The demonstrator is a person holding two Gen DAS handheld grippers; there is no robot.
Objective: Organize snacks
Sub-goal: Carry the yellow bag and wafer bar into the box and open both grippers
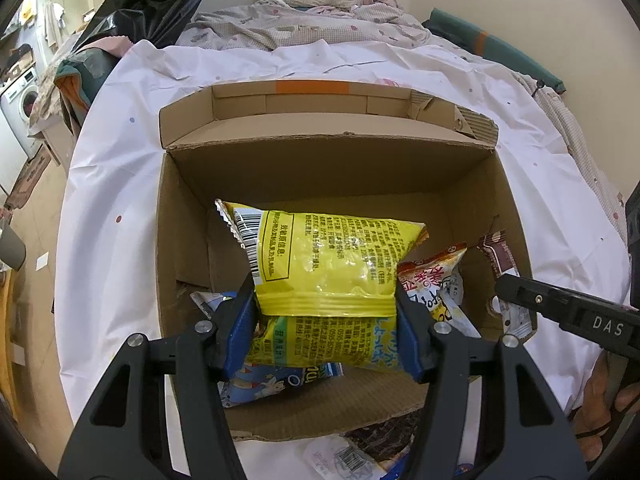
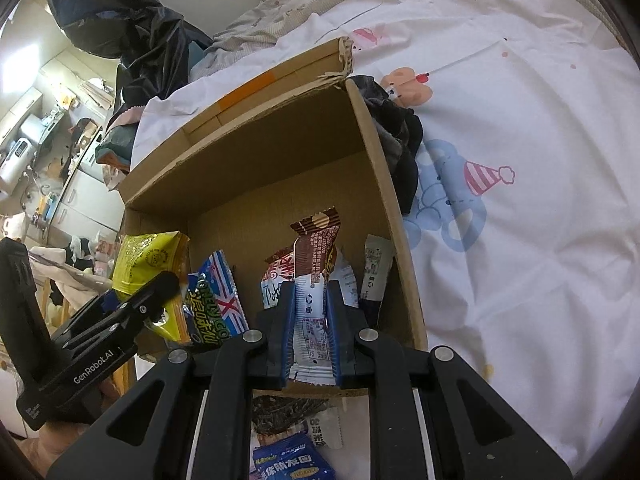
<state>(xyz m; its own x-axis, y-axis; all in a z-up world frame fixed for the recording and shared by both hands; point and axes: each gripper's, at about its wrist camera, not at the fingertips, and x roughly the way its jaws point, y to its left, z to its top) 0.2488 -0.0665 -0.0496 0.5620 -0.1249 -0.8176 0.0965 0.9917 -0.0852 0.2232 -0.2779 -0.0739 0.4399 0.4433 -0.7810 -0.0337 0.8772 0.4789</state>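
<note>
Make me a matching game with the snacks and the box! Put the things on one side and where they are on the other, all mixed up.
Things:
1. yellow bag
2. brown-and-white packet
3. blue flag packet
4. cardboard box

Where:
A. lying in the box, nothing gripping it
B. pinched in the right tongs
C. sitting open on the white sheet
D. squeezed in the left tongs

Pairs: 1-D, 2-B, 3-A, 4-C

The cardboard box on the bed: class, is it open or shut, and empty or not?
Open and not empty. The cardboard box has its flaps folded back, and a blue snack packet among others already lies inside.
</note>
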